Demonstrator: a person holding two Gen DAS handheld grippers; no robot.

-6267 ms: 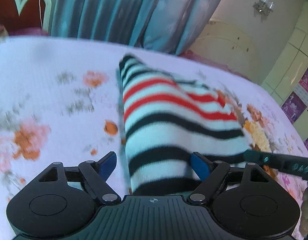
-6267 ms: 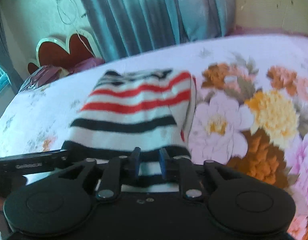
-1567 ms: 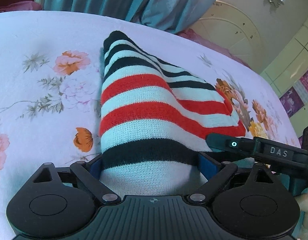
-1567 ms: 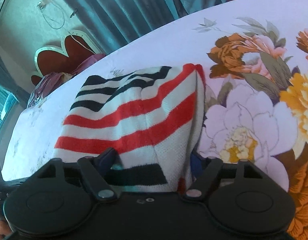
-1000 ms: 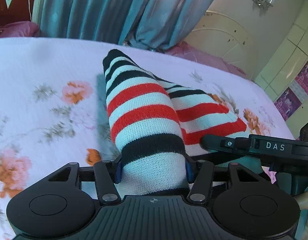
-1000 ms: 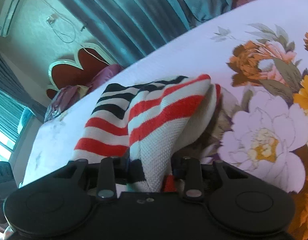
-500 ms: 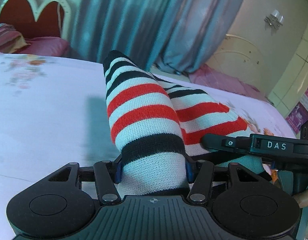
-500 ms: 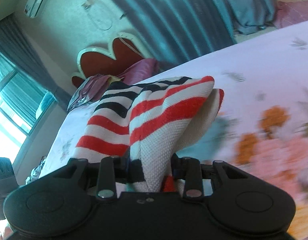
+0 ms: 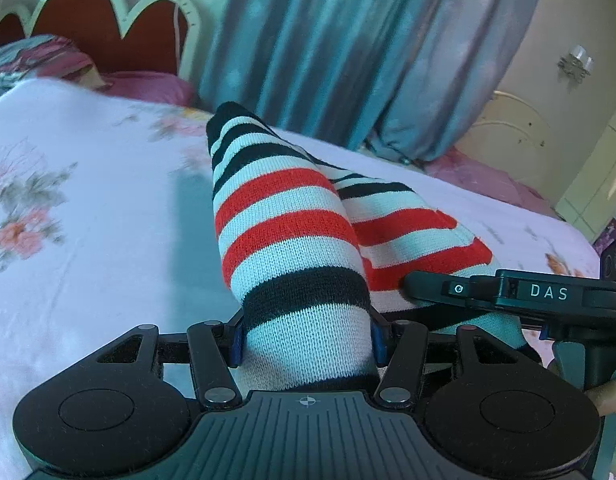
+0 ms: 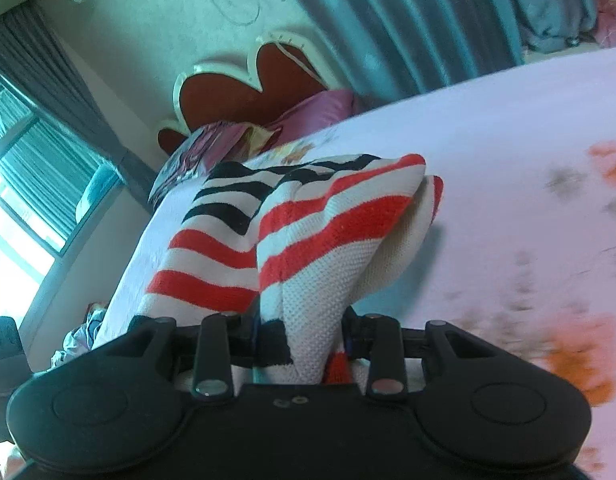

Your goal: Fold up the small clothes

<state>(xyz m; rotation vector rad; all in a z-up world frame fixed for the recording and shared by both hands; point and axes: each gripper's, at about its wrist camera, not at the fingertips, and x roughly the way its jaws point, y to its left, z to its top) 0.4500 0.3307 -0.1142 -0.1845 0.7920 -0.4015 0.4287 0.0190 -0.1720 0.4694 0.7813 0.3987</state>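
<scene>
Above a bed (image 9: 88,208) with a white, flower-printed sheet: one small knitted garment (image 9: 292,232), striped white, red and black, folded over on itself and held up off the sheet, casting a shadow to its left in the left wrist view.

Left gripper (image 9: 306,338): blue-padded fingers (image 9: 236,340) closed on the bunched white-and-black end of the garment, cloth filling the gap between them.

Right gripper (image 10: 304,334): fingers pinched on another bunched part of the same garment, where a red edge and a black stripe show; a loose flap hangs to the right of the fold.

In the left wrist view, the right gripper's black body, marked "DAS", lies just beside the garment at the right, with a fingertip of the person's hand (image 9: 611,400) at the frame edge.

Background: teal curtains (image 9: 347,48), a red scalloped headboard (image 9: 96,36), purple pillows (image 10: 308,114), a window (image 10: 24,184); flowers on the sheet in the right wrist view are blurred
</scene>
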